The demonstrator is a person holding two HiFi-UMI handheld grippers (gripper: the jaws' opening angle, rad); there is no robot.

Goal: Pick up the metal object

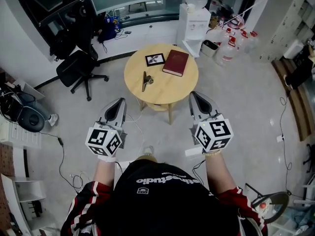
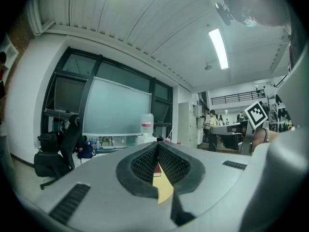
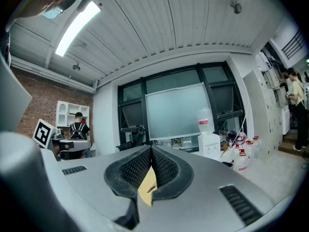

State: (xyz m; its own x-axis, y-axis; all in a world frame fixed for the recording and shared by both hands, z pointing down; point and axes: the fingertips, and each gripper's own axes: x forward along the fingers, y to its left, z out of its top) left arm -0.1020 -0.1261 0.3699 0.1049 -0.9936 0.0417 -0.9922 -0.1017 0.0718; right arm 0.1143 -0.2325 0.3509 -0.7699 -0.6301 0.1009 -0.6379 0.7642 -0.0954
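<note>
The metal object (image 1: 146,80), a small brass-coloured piece, lies on the left part of a round wooden table (image 1: 172,90). Also on the table are a dark red book (image 1: 175,62) and a black-and-white marker card (image 1: 155,59). Both grippers hover in front of the table, short of its near edge and apart from everything on it. My left gripper (image 1: 119,103) is shut and holds nothing. My right gripper (image 1: 195,96) is shut and holds nothing too. In the right gripper view the shut jaws meet at the tip (image 3: 151,149), and a sliver of the metal object (image 3: 150,189) shows below them.
A black office chair (image 1: 78,65) stands left of the table. A white water dispenser (image 1: 194,18) and several water bottles (image 1: 231,45) stand behind it on the right. Cables run over the floor near my feet, and a dark round object (image 1: 30,118) sits at the far left.
</note>
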